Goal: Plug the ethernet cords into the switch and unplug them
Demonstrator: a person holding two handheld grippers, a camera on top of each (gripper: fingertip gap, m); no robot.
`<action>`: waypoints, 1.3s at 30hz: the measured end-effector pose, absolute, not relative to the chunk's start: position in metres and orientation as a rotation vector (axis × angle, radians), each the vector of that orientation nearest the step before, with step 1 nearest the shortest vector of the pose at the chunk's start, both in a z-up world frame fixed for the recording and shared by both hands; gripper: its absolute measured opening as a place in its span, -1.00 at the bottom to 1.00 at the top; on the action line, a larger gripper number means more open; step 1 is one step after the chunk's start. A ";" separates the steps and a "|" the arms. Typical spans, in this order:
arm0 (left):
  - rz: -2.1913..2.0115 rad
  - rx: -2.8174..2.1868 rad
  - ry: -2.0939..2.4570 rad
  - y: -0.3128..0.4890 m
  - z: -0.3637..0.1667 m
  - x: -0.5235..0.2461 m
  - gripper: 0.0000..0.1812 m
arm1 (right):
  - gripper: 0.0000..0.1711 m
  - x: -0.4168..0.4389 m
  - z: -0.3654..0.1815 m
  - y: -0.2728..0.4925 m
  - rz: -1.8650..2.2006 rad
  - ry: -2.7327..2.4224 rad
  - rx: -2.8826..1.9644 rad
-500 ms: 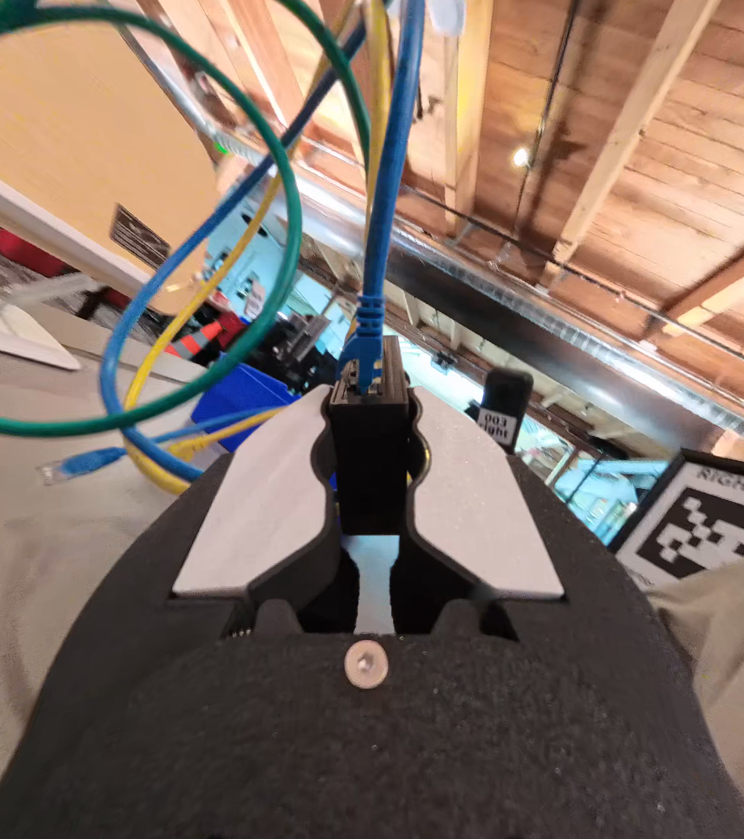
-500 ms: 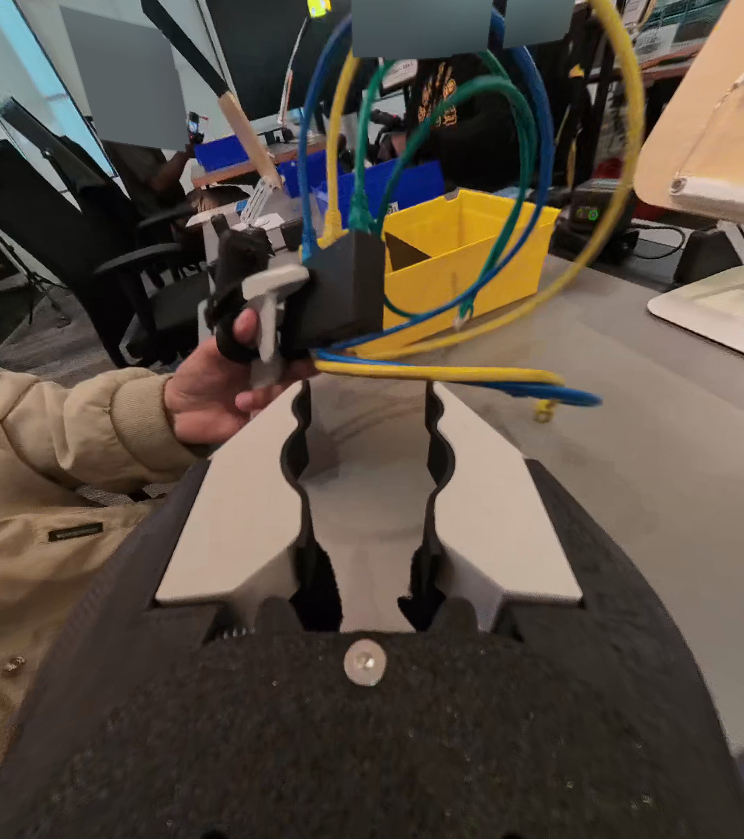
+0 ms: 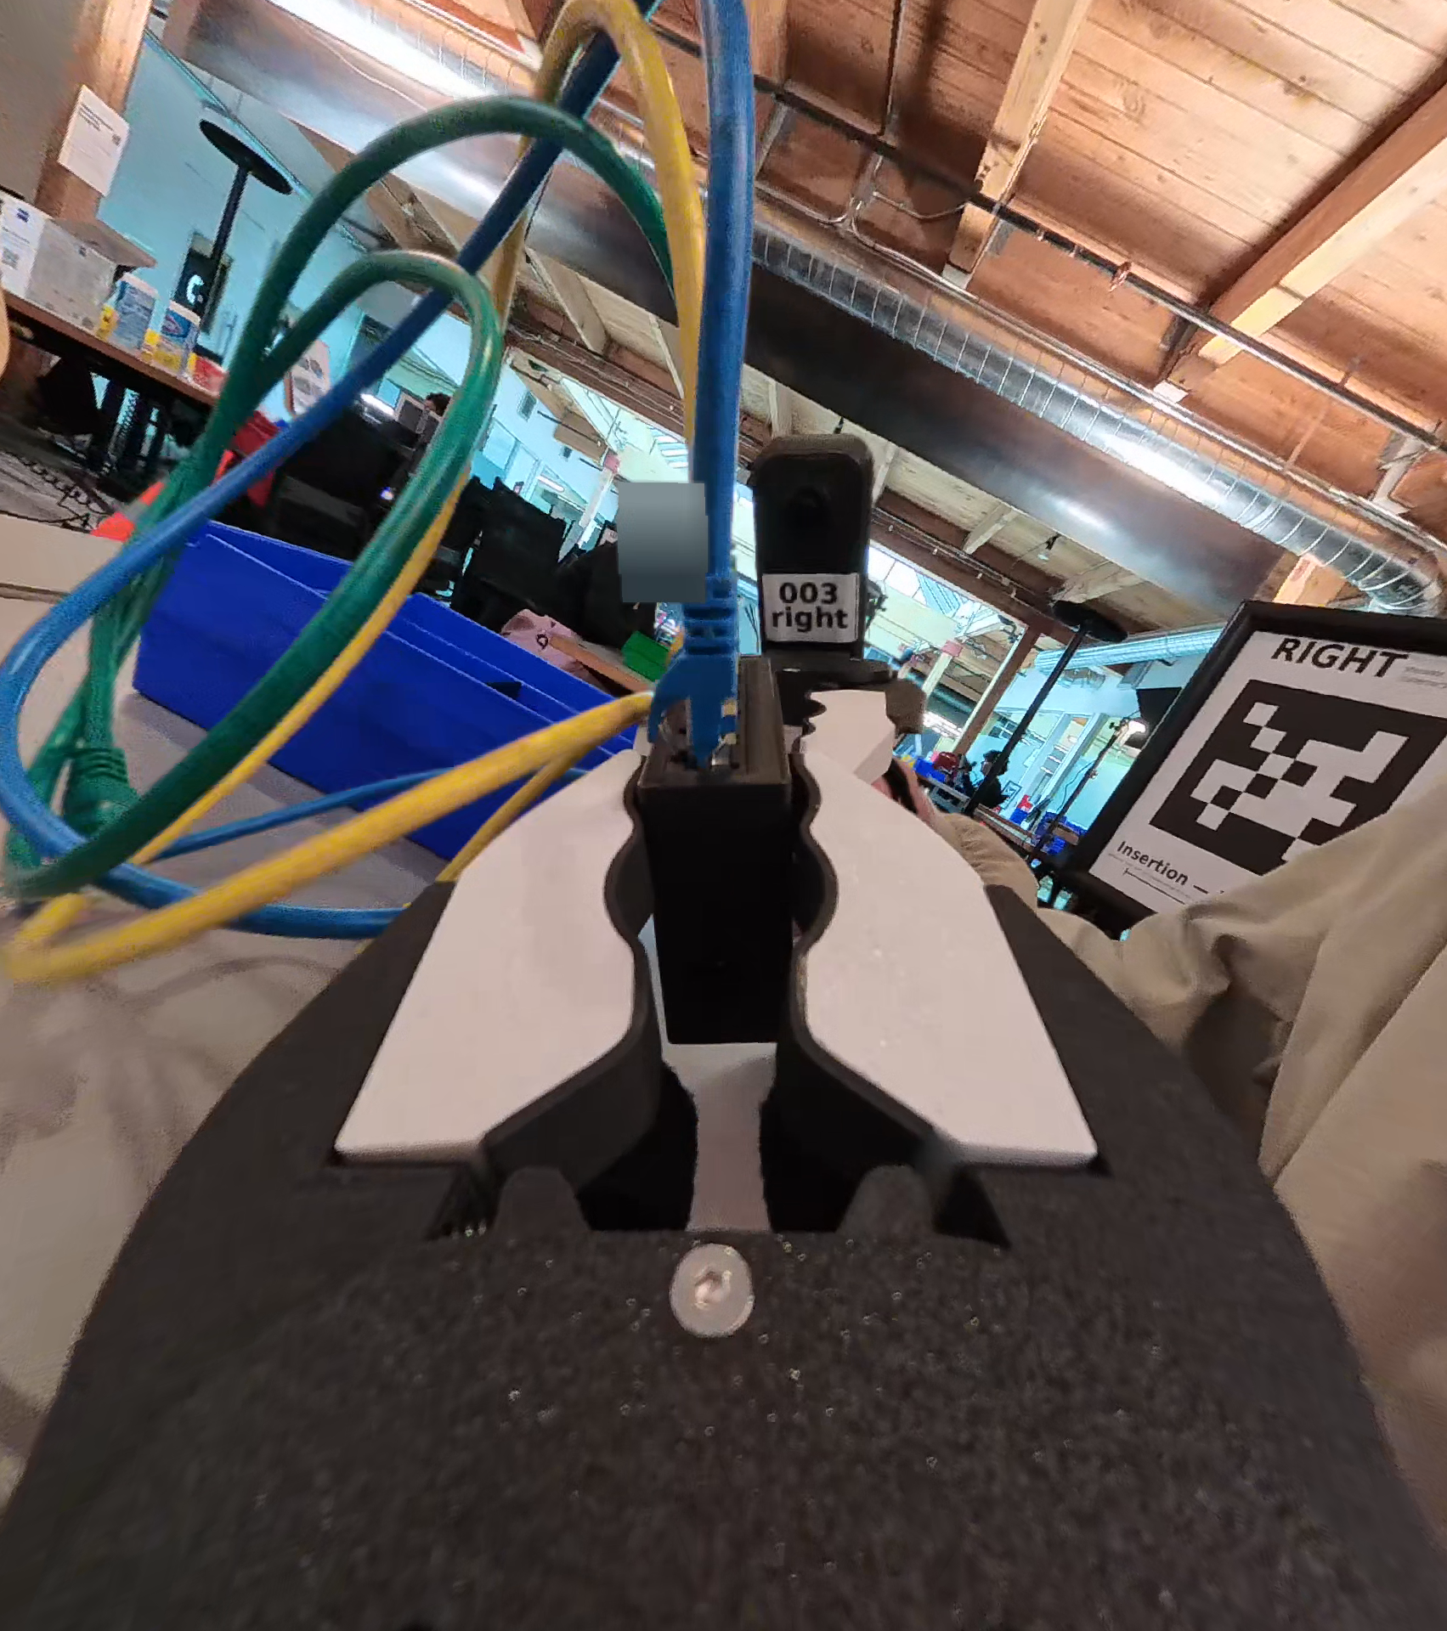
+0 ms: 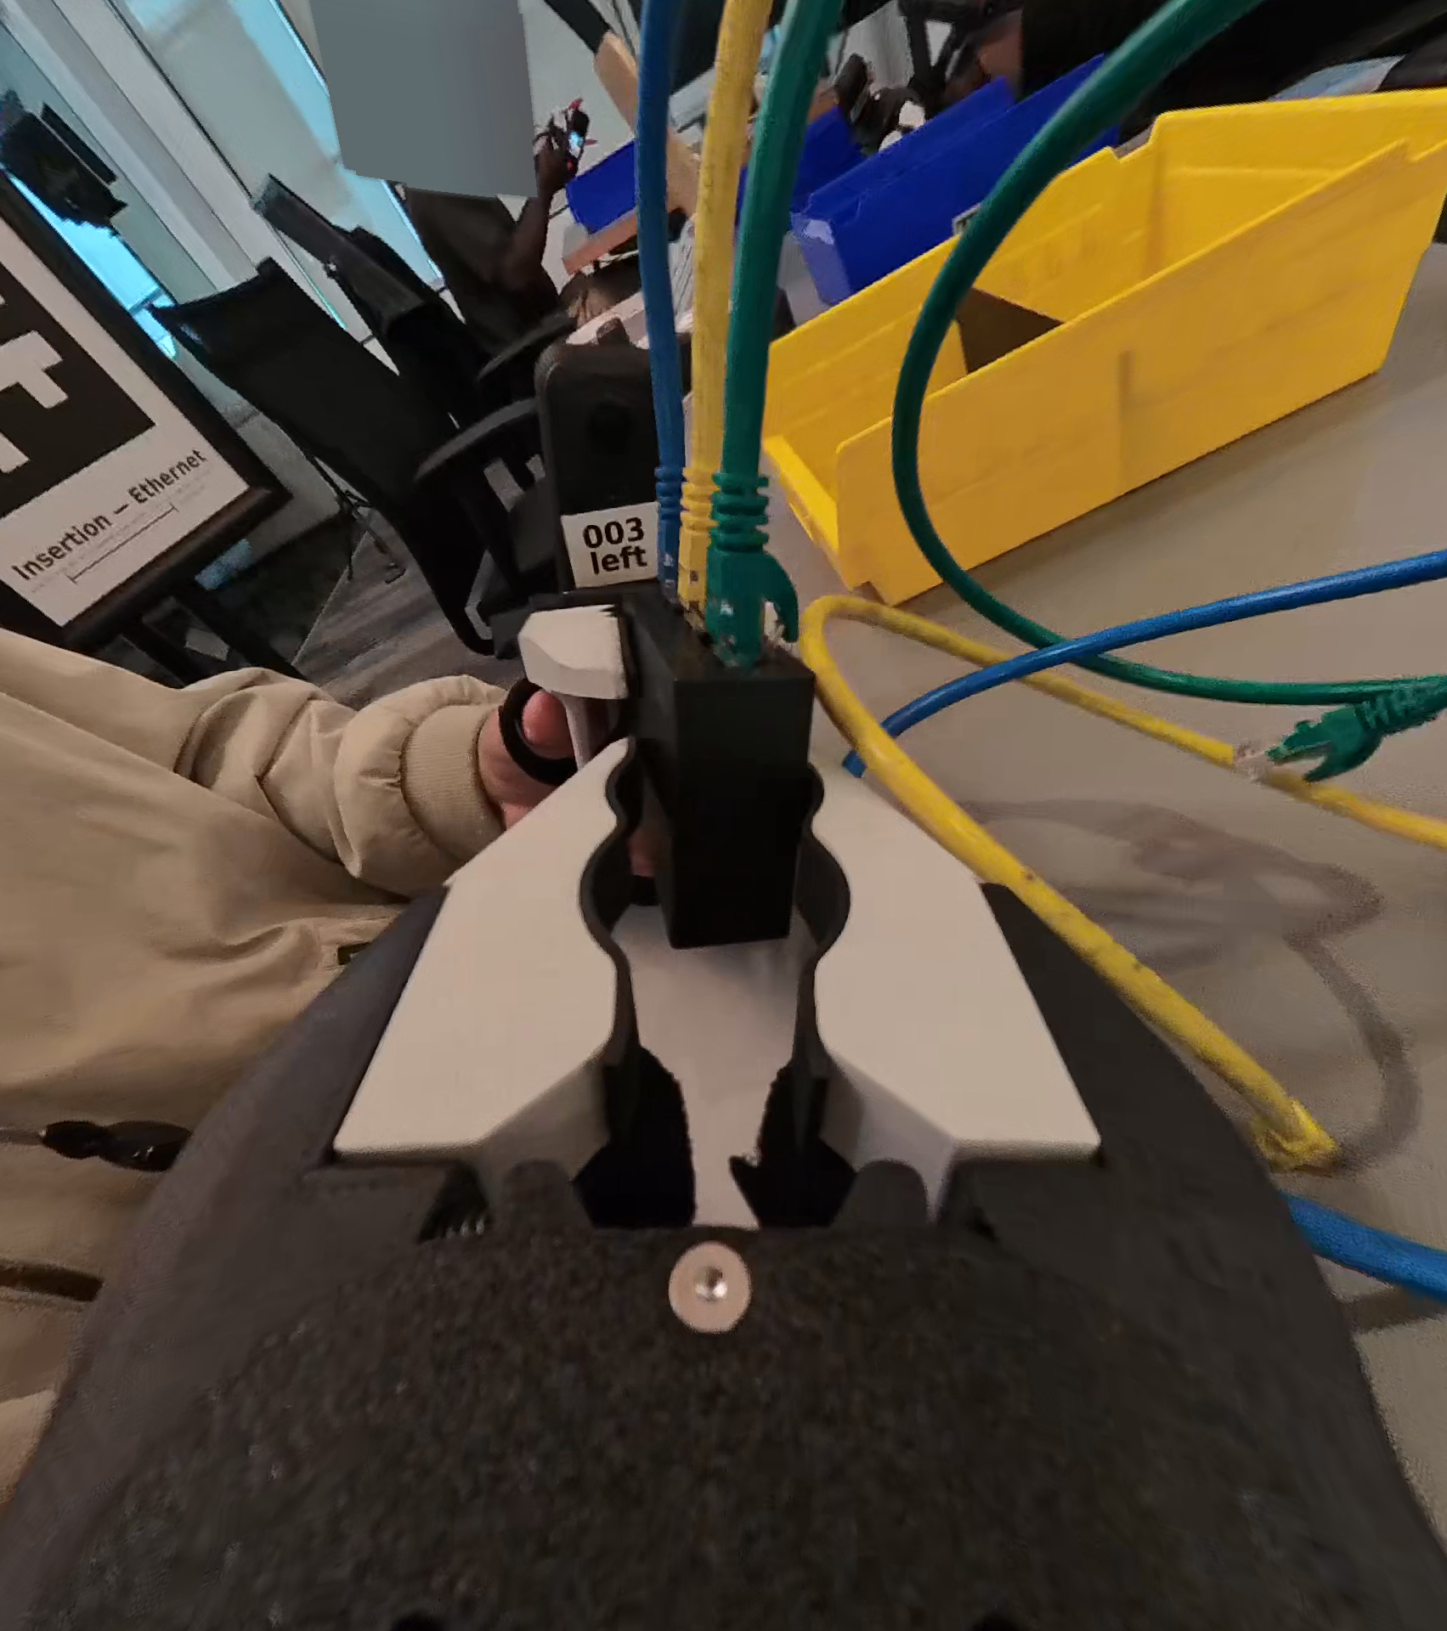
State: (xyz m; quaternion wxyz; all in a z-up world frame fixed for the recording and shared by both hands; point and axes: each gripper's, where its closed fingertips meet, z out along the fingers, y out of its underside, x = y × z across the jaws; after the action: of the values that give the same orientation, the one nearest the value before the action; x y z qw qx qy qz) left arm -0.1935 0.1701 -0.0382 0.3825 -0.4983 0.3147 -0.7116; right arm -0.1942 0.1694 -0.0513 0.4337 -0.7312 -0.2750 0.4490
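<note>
My left gripper (image 3: 715,847) is clamped on the black switch (image 3: 715,891), holding it off the bench with the ports facing up so the cords can go in from above. Blue cord (image 3: 719,371), yellow cord (image 4: 715,265) and green cord (image 4: 755,291) are all seated in the ports; their loose ends trail down onto the bench. My right gripper (image 4: 715,869) is open wider than the switch, its fingers either side of the body; looks like it's lining up to brace it or take it over, not gripping. My guess: the unplug phase comes next. Risk: the slack loops can snag. The bench (image 4: 1231,883) is a grey matte top, with a yellow bin (image 4: 1143,353) and blue bin (image 3: 366,653) behind. Workshop room, timber ceiling, steel duct overhead.
</note>
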 end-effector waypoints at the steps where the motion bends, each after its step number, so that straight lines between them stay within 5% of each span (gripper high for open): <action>1: -1.807 -1.274 0.810 0.170 -0.039 -0.193 -0.70 | -0.64 -0.194 -0.052 0.169 1.132 -0.690 -1.833; 8: -1.595 -1.373 0.873 0.181 -0.054 -0.202 -0.54 | -0.68 -0.179 -0.052 0.175 0.902 -0.834 -1.862; 22: -1.297 -1.420 0.997 0.192 -0.076 -0.234 -0.76 | -0.69 0.012 0.070 0.249 0.025 -0.806 -1.925; 39: -1.275 -1.434 1.100 0.179 -0.087 -0.223 -0.76 | -0.68 0.144 -0.108 0.311 0.151 -0.337 -2.513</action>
State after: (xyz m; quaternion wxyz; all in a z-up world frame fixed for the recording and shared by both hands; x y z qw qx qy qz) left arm -0.2234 0.1793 -0.0870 0.4483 -0.5796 0.4445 -0.5153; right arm 0.1444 0.3109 -0.1079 0.2963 -0.9450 -0.1267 0.0566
